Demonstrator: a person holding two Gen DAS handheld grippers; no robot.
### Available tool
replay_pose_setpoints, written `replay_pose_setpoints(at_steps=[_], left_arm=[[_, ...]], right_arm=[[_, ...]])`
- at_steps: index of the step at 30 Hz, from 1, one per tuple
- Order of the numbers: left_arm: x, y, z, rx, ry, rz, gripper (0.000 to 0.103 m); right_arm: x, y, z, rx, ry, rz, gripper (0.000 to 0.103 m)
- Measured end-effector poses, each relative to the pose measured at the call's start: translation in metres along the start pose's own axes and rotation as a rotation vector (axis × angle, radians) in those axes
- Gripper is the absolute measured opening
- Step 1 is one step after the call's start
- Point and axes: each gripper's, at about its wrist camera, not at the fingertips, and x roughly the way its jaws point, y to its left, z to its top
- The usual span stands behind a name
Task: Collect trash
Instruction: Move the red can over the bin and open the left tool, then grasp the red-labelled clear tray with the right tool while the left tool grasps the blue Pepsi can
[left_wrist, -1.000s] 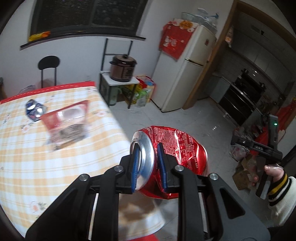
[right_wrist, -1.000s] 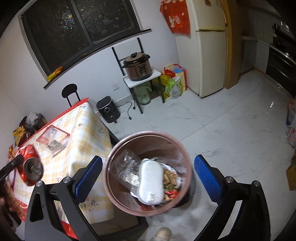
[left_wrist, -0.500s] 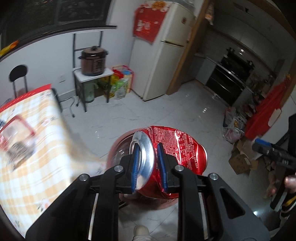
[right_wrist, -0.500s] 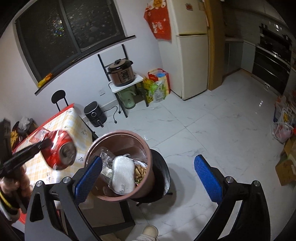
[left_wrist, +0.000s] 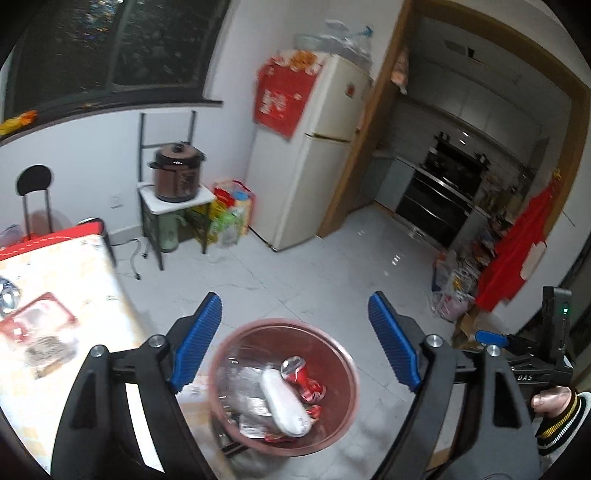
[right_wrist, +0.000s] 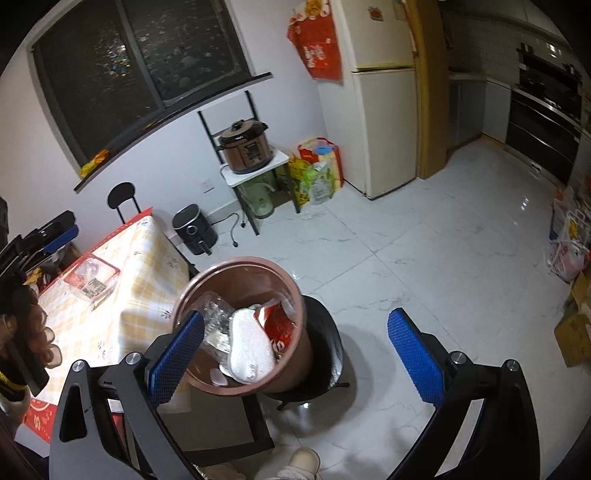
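Note:
My left gripper (left_wrist: 293, 298) hangs over a pink-brown trash bin (left_wrist: 347, 373), its jaws opening with nothing between them. A crushed red can (left_wrist: 301, 378) lies inside the bin on a white pouch (left_wrist: 284, 402) and clear plastic. In the right wrist view the bin (right_wrist: 236, 267) sits just past my open right gripper (right_wrist: 297, 316), with the red can (right_wrist: 280, 328) visible inside. On the yellow checked table (left_wrist: 55, 266) rest a red-rimmed plastic tray (left_wrist: 37, 325) and a crushed silver can (left_wrist: 5, 295). The tray (right_wrist: 92, 277) also shows from the right.
The bin stands on a black stool (right_wrist: 332, 343) beside the table corner. A rice cooker (right_wrist: 243, 147) sits on a small stand, an air fryer (right_wrist: 194, 229) on the floor, a fridge (right_wrist: 384, 122) behind. Bags and boxes (right_wrist: 569, 251) line the right. A shoe (right_wrist: 303, 459) is below.
The left gripper carried the red can from above the table to above the bin, then opened, and the can dropped in. The right gripper stayed open and shifted a little.

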Motion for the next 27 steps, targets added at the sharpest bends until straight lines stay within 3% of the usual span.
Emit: replay_pose_setpoints(at_steps=[7,12,15,21,27], left_arm=[[-0.077,0.059,-0.002,-0.076,-0.093,0.169,0.081],[-0.149,0.112,-0.016,-0.148,-0.149,0.342,0.081],[-0.201,0.147,-0.032,-0.223,-0.185,0.475,0.081],[-0.28,0.195,-0.071,-0.363,-0.223,0.658,0.081],[-0.323,0.221,-0.11,-0.442,-0.222,0.73,0.081]], right_arm=[[0.019,0.047,0.02,-0.102,0.003,0.102,0.098],[0.039,0.093,0.028,-0.182,0.017,0.192,0.098],[0.051,0.125,0.031,-0.229,0.03,0.253,0.098],[0.074,0.195,0.029,-0.332,0.068,0.364,0.098],[0.09,0.258,0.024,-0.399,0.099,0.406,0.098]])
